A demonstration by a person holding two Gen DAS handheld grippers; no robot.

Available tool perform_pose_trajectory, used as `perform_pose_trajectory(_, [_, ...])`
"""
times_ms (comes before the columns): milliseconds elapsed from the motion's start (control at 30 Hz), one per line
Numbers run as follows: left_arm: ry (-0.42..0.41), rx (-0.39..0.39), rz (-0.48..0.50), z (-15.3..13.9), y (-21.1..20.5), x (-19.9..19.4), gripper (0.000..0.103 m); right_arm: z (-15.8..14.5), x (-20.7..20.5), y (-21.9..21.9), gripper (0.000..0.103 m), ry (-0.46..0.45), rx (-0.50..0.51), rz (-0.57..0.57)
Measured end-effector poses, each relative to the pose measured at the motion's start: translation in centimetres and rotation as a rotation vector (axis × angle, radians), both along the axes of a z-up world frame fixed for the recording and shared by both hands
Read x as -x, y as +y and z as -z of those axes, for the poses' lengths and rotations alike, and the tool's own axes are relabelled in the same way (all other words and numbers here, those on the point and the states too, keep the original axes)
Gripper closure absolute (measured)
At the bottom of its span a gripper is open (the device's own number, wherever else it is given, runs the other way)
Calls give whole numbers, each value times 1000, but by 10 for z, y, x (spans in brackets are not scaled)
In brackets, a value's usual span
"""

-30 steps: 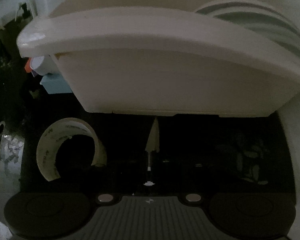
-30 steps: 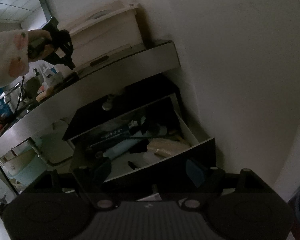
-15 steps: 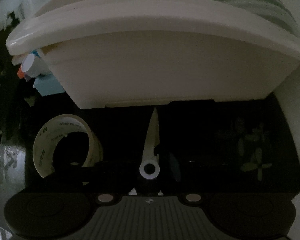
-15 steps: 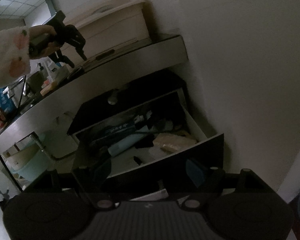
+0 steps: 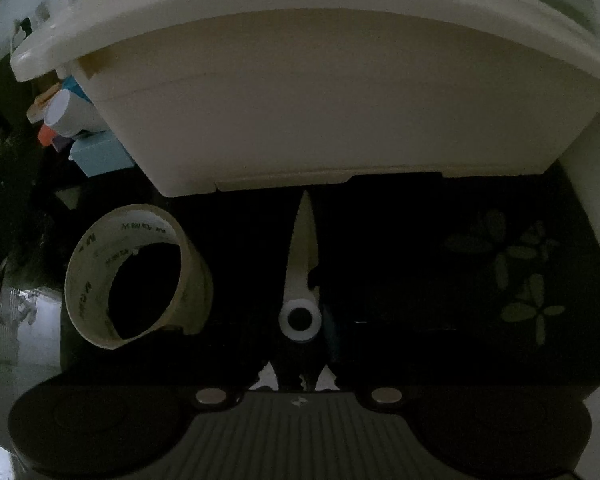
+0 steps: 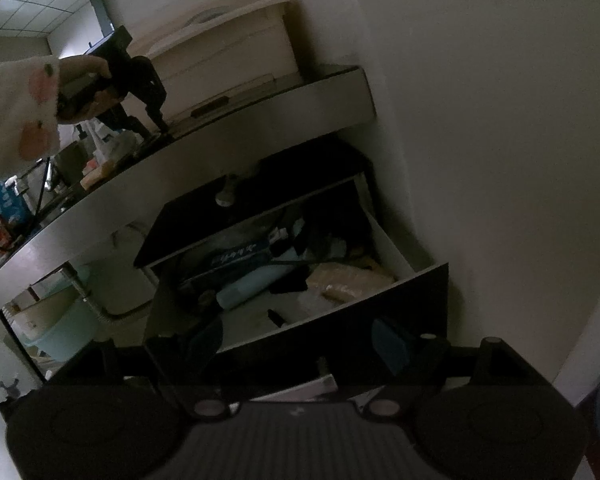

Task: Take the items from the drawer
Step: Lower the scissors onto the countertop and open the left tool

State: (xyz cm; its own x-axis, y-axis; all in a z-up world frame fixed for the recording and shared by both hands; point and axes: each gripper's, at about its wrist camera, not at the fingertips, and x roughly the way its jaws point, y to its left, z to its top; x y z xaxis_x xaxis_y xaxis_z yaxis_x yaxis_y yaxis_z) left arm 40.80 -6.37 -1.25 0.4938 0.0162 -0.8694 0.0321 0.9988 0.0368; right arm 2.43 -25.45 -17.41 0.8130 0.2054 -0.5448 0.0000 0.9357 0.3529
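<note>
In the left wrist view a white-bladed knife (image 5: pixel 300 264) lies on the dark counter, its ringed end between my left gripper's (image 5: pixel 300 344) fingers, which stand close around it. A roll of tape (image 5: pixel 136 276) stands to its left. In the right wrist view the open drawer (image 6: pixel 380 304) holds a light-blue bottle (image 6: pixel 256 284), a tan packet (image 6: pixel 348 280) and a dark box. My right gripper (image 6: pixel 300 344) is open and empty above the drawer front. My left gripper also shows in the right wrist view (image 6: pixel 148 108), fingertips on the counter.
A big cream plastic bin (image 5: pixel 320 100) stands right behind the knife. Small bottles and a blue box (image 5: pixel 100 156) sit at its left. A wall (image 6: pixel 480 120) borders the drawer on the right. A pale blue tub (image 6: pixel 64 336) sits under the counter.
My left gripper has come down onto the counter with the knife, and the knife's ringed end now shows large between the fingers. My right gripper has edged closer to the drawer.
</note>
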Motion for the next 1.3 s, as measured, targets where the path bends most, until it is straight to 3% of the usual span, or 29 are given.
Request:
perform_pose_trajectory(367, [-30, 38, -122, 1, 10, -7, 80, 0, 2, -4, 21, -3, -5, 2])
perform_pose_trajectory(600, [-49, 45, -125, -3, 9, -7, 81, -2, 2, -4, 21, -11, -2, 2])
perform_pose_trajectory(800, [-60, 84, -90, -14, 9, 0, 65, -4, 3, -2, 21, -17, 8, -4])
perform_pose_trajectory(1033, [-125, 224, 18, -45, 20, 47, 45, -13, 2, 7, 21, -45, 49, -39])
perform_pose_trajectory(1167, [-174, 237, 101, -54, 28, 85, 42, -20, 0, 16, 21, -66, 74, -73])
perform_pose_trajectory(1300, [-226, 249, 125, -51, 38, 121, 40, -27, 0, 26, 21, -88, 101, -109])
